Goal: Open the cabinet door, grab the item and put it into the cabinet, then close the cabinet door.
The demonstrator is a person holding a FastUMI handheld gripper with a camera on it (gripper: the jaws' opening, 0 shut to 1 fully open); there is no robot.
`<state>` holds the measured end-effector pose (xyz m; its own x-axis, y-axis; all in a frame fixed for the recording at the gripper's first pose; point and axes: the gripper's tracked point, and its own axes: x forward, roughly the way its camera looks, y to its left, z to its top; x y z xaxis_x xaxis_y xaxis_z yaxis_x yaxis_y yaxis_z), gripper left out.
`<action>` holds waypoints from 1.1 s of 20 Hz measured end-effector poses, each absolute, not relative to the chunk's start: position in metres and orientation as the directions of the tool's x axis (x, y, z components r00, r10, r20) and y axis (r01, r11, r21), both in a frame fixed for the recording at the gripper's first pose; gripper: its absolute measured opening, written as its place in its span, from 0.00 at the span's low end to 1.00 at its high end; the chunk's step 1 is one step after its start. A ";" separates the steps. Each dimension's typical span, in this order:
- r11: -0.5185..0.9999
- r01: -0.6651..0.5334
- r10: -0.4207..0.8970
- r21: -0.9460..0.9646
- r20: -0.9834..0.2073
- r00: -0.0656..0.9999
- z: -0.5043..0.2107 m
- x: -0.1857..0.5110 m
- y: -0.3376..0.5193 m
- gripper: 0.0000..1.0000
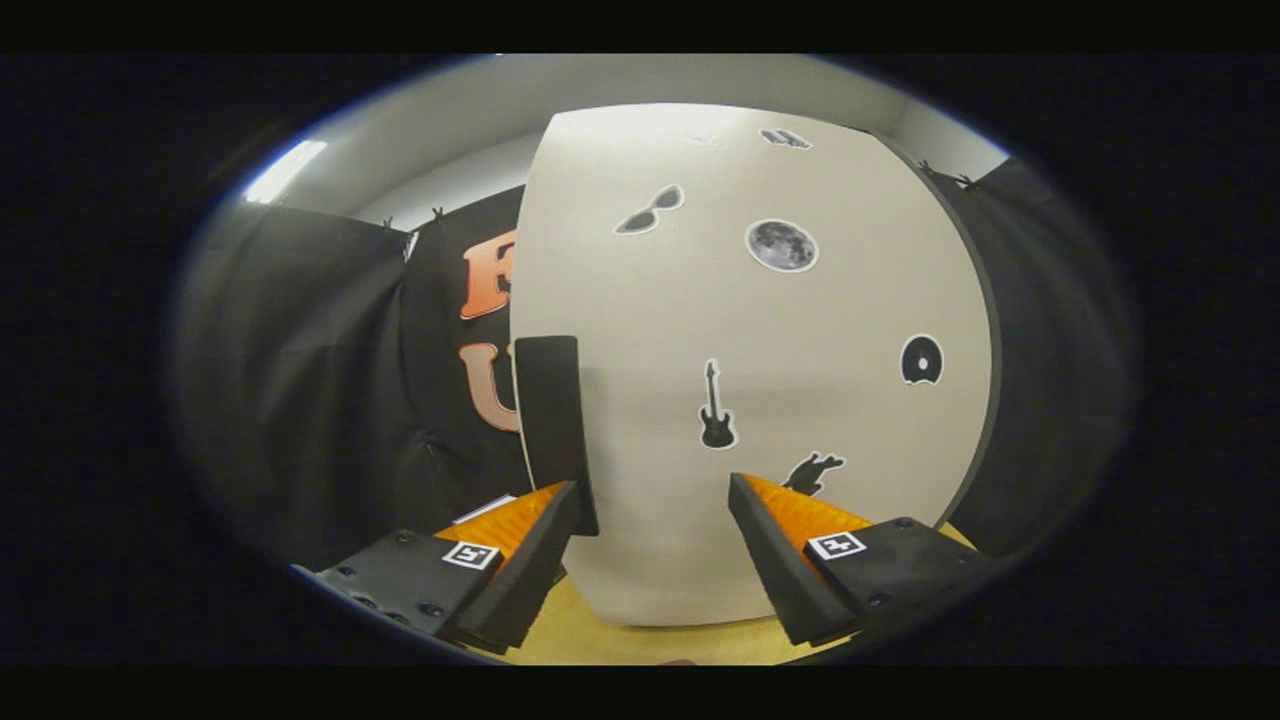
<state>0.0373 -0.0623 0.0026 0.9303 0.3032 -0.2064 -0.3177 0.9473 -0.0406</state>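
Note:
A white cabinet door (pixel 780 330) with several dark stickers stands shut just ahead of me. A dark block handle (pixel 552 420) sits on its left edge. My gripper (pixel 655 490) is open and empty. Its left fingertip (pixel 560 500) lies just below the handle, while the right fingertip (pixel 745 495) is in front of the door face. No finger presses on the handle.
The cabinet stands on a yellowish wooden surface (pixel 600 635). Black cloth walls (pixel 320 380) hang to the left and right of the cabinet. A ceiling light (pixel 285 170) glows high on the left.

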 end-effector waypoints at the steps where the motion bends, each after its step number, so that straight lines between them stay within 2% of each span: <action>1: 0.948 -0.314 0.299 -0.041 -0.210 0.931 0.002 0.040 -0.061 0.97; 13: 0.954 -0.291 0.270 -0.073 -0.218 0.938 0.000 0.058 -0.060 0.96; 22: 0.954 -0.283 0.262 -0.097 -0.184 0.947 0.022 0.031 -0.078 0.97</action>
